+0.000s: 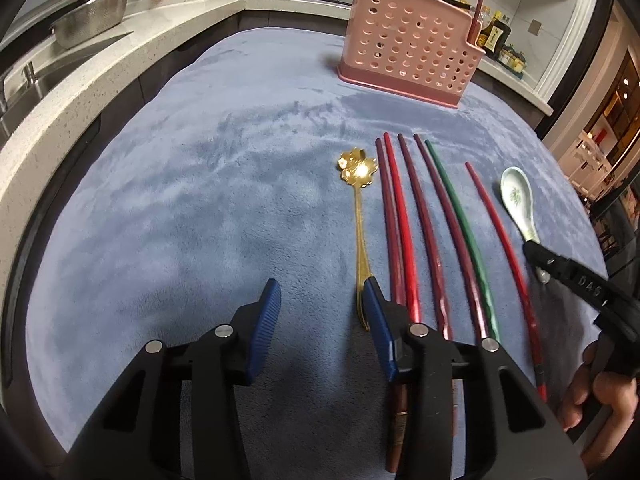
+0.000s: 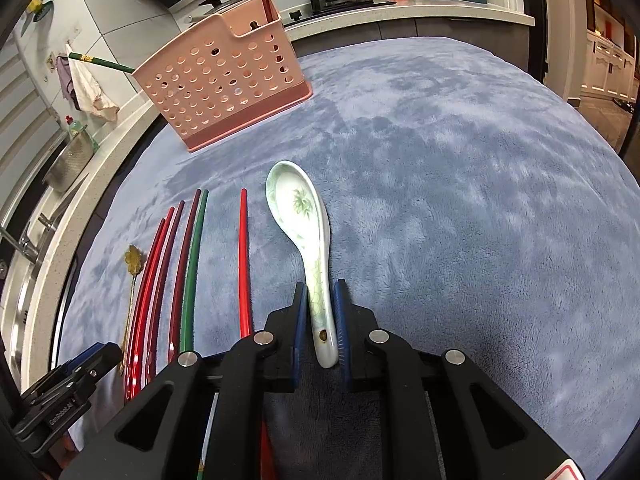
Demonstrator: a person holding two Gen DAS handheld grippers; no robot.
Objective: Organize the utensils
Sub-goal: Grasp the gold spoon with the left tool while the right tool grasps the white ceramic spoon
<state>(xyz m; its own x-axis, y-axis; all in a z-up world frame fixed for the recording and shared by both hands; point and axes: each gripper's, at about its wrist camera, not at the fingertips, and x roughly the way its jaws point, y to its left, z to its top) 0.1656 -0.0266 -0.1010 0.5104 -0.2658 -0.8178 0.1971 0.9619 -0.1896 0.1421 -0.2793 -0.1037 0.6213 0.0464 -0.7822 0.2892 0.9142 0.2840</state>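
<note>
The right gripper (image 2: pixel 319 320) is clenched on the handle of the ceramic spoon (image 2: pixel 304 216), whose bowl points toward 12 o'clock on the blue cloth (image 2: pixel 460 184). At the spoon's 9 o'clock lie the chopsticks (image 2: pixel 192 264) in a loose row – beyond them the gold spoon (image 1: pixel 358 216) – and the pink utensil holder (image 2: pixel 224 80) stands at 11 o'clock, one red chopstick upright in it. The left gripper (image 1: pixel 320 304) hangs released over bare cloth – its right finger just beside the gold spoon's handle.
</note>
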